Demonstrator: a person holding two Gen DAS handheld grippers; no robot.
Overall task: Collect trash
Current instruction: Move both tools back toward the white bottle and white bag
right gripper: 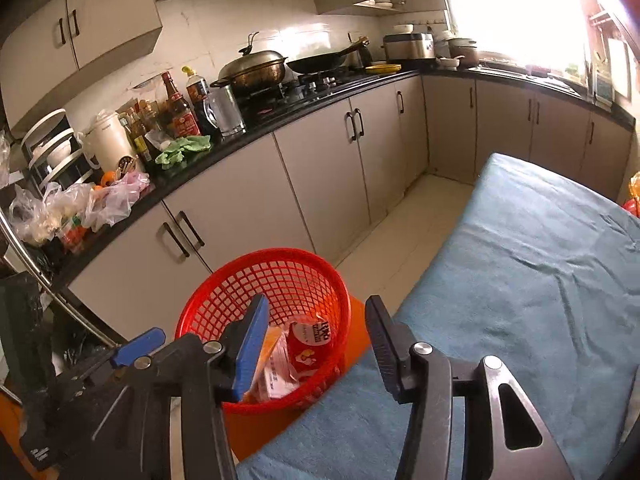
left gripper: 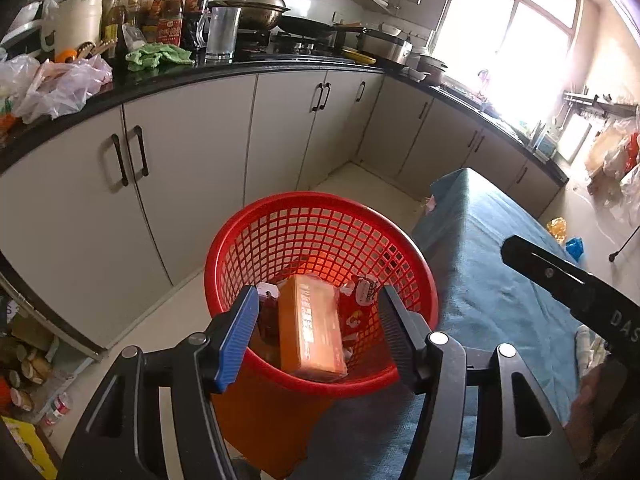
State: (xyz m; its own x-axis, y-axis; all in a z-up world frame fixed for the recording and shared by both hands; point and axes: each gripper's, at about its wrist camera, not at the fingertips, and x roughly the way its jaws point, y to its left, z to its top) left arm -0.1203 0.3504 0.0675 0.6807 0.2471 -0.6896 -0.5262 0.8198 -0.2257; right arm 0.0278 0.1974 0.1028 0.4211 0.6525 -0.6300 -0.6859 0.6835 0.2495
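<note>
Left gripper (left gripper: 316, 332) sits directly over the red basket (left gripper: 256, 248), jaws spread wide, nothing between them. Through the gap: orange box (left gripper: 310, 324) lying tilted inside the basket, long side running away from the camera, well below the fingertips and not touching them. A red snack packet (left gripper: 358, 312) lies just right of the box, against the basket wall; a small dark red wrapper (left gripper: 267, 312) is wedged on the box's left.

Right gripper (right gripper: 316, 344) is also wide open and empty. It hangs near the basket's (right gripper: 208, 304) right rim, blue-padded finger (right gripper: 252, 350) over the basket's interior, black finger out over the gap between basket and the teal-covered table (right gripper: 520, 280). From this view the snack packet (right gripper: 310, 344) shows between the fingers, lower down in the basket; the orange box (right gripper: 268, 350) is mostly hidden behind the blue pad, with a white printed carton (right gripper: 280, 376) beside it.

Basket stands on an orange stool (left gripper: 272, 420) just beside the table's left edge. In the left view the right gripper's (left gripper: 560, 276) black body crosses above the table at right. The left gripper's blue pad (right gripper: 138, 346) shows at lower left of the right view.

Background: black countertop (left gripper: 200, 76) with bottles, a covered wok (left gripper: 252, 4), a green cloth (left gripper: 158, 56) and plastic bags (left gripper: 60, 84).
</note>
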